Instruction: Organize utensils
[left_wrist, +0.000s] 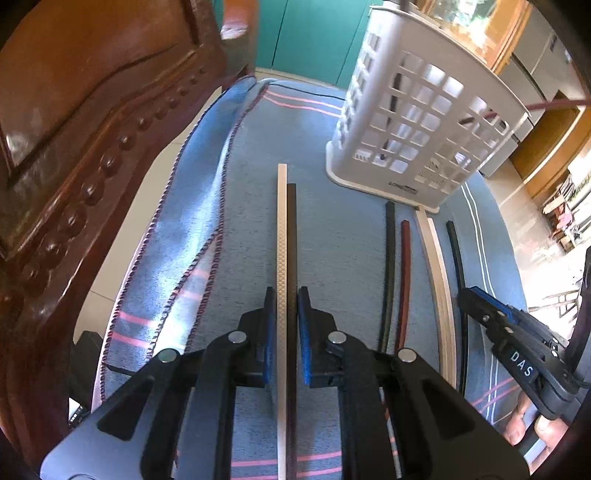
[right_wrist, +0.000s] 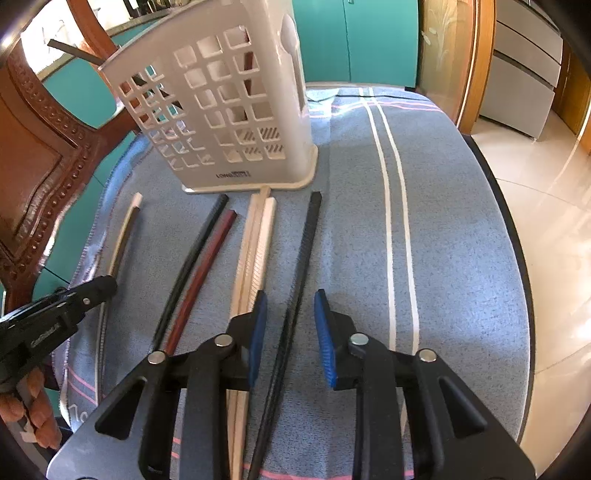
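Several chopsticks lie on a blue cloth (left_wrist: 332, 229) before a white slotted utensil basket (left_wrist: 424, 122). My left gripper (left_wrist: 287, 295) is shut on a white chopstick (left_wrist: 282, 221) and a dark chopstick (left_wrist: 292, 221) lying side by side. To their right lie a black one (left_wrist: 389, 266), a red-brown one (left_wrist: 404, 277), a cream pair (left_wrist: 439, 280) and a black pair (left_wrist: 458, 266). My right gripper (right_wrist: 288, 299) is open, its jaws astride the black pair (right_wrist: 301, 266). The basket (right_wrist: 236, 110) holds a few sticks.
A carved wooden chair (left_wrist: 74, 147) stands close on the left. The cloth-covered table's right edge (right_wrist: 517, 258) drops to a tiled floor. Teal cabinet doors (right_wrist: 354, 37) are behind the basket.
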